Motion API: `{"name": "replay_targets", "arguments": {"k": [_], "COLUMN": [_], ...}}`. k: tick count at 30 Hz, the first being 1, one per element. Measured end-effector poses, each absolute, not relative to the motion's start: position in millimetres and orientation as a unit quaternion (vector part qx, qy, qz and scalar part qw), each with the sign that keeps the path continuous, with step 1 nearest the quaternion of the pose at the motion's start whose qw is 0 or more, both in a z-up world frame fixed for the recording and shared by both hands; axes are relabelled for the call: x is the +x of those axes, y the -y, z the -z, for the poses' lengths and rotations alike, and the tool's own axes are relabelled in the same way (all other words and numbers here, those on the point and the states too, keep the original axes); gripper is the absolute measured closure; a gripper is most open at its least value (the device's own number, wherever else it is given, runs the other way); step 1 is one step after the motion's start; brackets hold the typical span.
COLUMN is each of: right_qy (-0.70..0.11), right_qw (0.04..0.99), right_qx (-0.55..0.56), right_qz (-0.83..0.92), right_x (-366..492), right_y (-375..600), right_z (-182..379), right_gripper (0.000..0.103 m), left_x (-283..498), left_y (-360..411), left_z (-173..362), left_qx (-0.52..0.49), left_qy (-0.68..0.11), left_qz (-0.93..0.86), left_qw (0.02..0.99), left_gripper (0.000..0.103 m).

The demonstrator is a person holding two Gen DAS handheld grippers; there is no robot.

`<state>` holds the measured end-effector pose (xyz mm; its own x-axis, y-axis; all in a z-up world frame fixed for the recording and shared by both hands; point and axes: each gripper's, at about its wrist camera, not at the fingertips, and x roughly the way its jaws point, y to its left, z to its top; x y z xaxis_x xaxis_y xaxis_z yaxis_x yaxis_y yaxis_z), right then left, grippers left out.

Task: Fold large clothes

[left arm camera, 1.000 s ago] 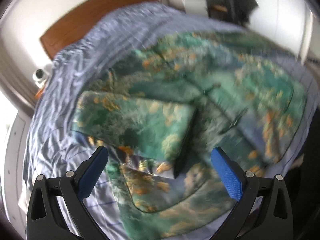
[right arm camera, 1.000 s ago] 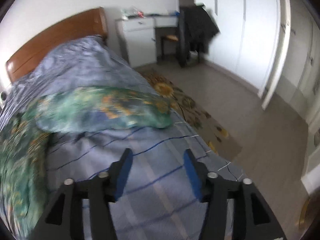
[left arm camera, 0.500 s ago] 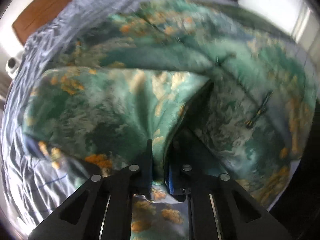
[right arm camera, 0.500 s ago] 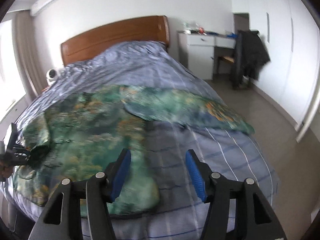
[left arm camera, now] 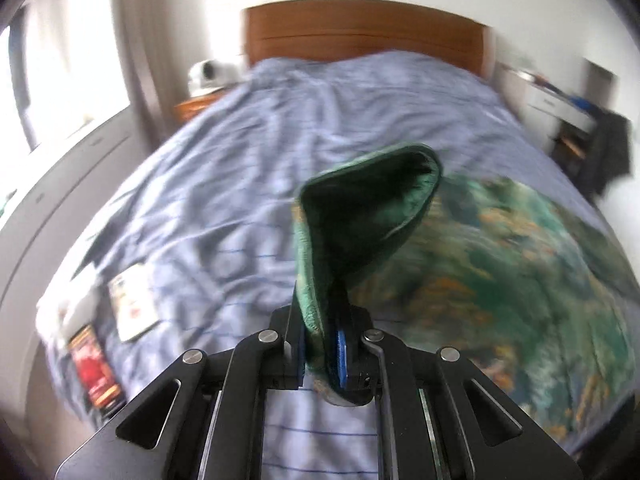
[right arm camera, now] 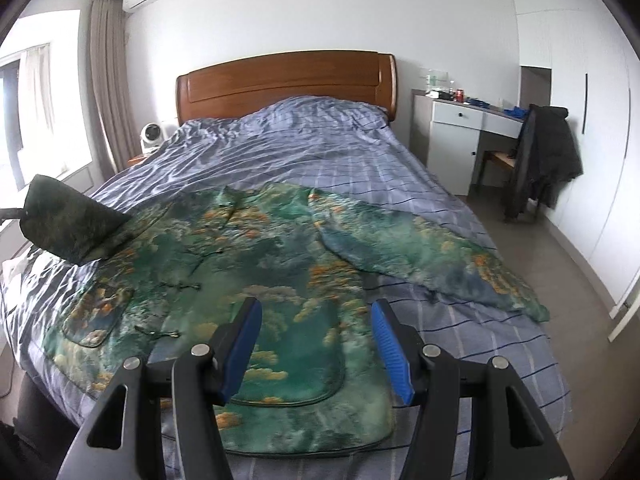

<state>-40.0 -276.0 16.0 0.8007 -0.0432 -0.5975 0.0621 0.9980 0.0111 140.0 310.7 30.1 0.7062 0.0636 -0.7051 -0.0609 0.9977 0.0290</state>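
A large green robe (right arm camera: 260, 248) with orange and blue print lies face up across the foot of the bed. My left gripper (left arm camera: 320, 320) is shut on the cuff of its left sleeve (left arm camera: 360, 220); the jaws ease open a hair while the pads still pinch the cloth. The sleeve stands up in a dark fold, and in the right wrist view the same lifted sleeve (right arm camera: 68, 220) hangs over the bed's left side. My right gripper (right arm camera: 316, 320) hovers above the robe's hem, half open with nothing between its fingers. The other sleeve (right arm camera: 420, 252) lies spread out to the right.
The blue checked duvet (right arm camera: 320, 152) covers the bed below a wooden headboard (right arm camera: 280, 80). Papers (left arm camera: 132, 304) and a red booklet (left arm camera: 94, 368) lie at the bed's left edge. A small fan (right arm camera: 151, 138) stands left of the headboard. A white desk (right arm camera: 456, 140) and a jacket-draped chair (right arm camera: 544, 160) stand on the right.
My left gripper closed on the sleeve cuff, then lifted it off the robe's body and swung it leftward. My right gripper drew back and rose, still half open.
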Motion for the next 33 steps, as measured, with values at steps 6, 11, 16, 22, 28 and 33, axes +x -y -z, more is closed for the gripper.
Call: {"name": "replay_targets", "arguments": {"k": [6, 11, 16, 22, 28, 33], "right_qy": [-0.315, -0.313, -0.323, -0.358, -0.435, -0.5], "right_qw": [0.949, 0.949, 0.945, 0.932, 0.894, 0.855], "right_qx": [0.014, 0.008, 0.005, 0.042, 0.107, 0.132], "right_qz": [0.018, 0.032, 0.051, 0.041, 0.013, -0.022], "right_x": [-45, -52, -52, -42, -20, 0], "right_y": [269, 274, 282, 297, 339, 368], "right_z": [-14, -16, -8, 14, 59, 104], "right_gripper": [0.045, 0.045, 0.045, 0.031, 0.03, 0.03], "left_x": [136, 114, 84, 60, 68, 82], "left_y": [-381, -411, -389, -295, -221, -210], "left_z": [6, 28, 33, 67, 125, 150], "left_qx": [-0.058, -0.09, -0.085, -0.097, -0.056, -0.054], "left_qy": [-0.404, -0.404, -0.401, -0.453, -0.517, -0.537], "left_qz": [-0.149, -0.214, -0.186, -0.015, 0.062, 0.072], "left_qw": [0.901, 0.885, 0.893, 0.886, 0.852, 0.839], "left_gripper": [0.073, 0.056, 0.037, 0.011, 0.011, 0.009]}}
